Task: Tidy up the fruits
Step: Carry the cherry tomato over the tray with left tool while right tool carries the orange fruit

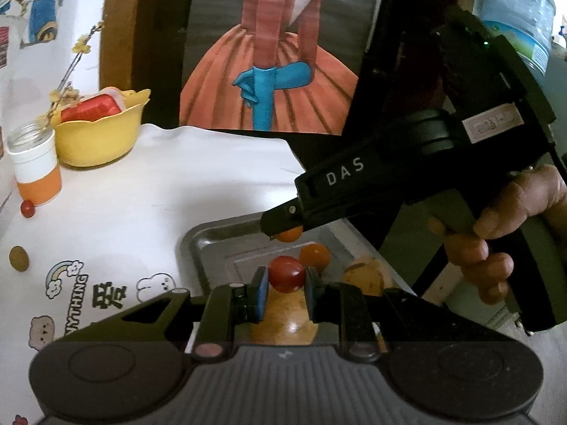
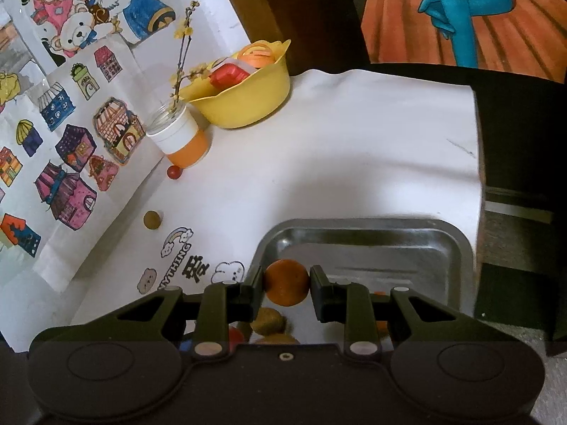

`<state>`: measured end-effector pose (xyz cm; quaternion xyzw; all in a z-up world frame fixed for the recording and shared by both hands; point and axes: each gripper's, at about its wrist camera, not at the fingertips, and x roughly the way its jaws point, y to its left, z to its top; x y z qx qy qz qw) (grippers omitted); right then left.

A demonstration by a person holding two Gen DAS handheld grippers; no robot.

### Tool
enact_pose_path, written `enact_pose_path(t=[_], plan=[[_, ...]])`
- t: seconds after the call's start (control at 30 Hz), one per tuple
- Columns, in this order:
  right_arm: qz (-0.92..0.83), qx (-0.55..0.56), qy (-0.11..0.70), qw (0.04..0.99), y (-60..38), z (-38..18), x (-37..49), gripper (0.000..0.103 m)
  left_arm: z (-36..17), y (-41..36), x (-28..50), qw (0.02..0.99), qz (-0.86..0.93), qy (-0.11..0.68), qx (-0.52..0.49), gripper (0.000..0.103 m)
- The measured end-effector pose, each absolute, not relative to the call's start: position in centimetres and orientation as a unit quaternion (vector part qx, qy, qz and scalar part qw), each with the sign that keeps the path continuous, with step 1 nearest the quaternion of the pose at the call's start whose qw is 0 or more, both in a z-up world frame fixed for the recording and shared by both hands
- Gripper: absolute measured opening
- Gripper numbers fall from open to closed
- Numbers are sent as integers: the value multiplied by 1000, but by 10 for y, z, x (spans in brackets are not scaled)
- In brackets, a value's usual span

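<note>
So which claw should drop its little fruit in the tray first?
Probably the right claw. Its orange fruit hangs over a bare part of the metal tray. The left claw holds a red tomato above fruit already lying there.

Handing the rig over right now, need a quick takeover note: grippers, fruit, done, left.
Left gripper: shut on a small red cherry tomato, above the metal tray.
Right gripper: shut on a small orange round tomato, also over the tray.
Done: an orange tomato and brownish fruits lie in the tray.
Left: release both; fetch the red fruit by the orange-and-white jar and the brown round fruit on the white tablecloth.
</note>
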<state>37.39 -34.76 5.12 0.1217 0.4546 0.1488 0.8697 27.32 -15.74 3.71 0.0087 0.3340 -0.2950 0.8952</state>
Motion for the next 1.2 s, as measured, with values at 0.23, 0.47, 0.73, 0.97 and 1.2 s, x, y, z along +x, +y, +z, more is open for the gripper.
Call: enact_pose_path(t=[0.23,0.47,0.73,0.97,1.2], plan=[[142,123,458,869,-363,51,355,30,37,-171,262,891,-307,333,17,23],[141,127,465,865,-373,46,337,30,30,-180,250,885,-315,342,23,23],[144,132,479,856,-377,36,315,30,18,-185,234,874,-325,359,36,23],[149,128,490,850,-379,32,305,30,11,-192,224,867,-330,371,42,23],[148,114,501,845,-376,24,299,30,5,-194,220,864,-321,386,44,24]])
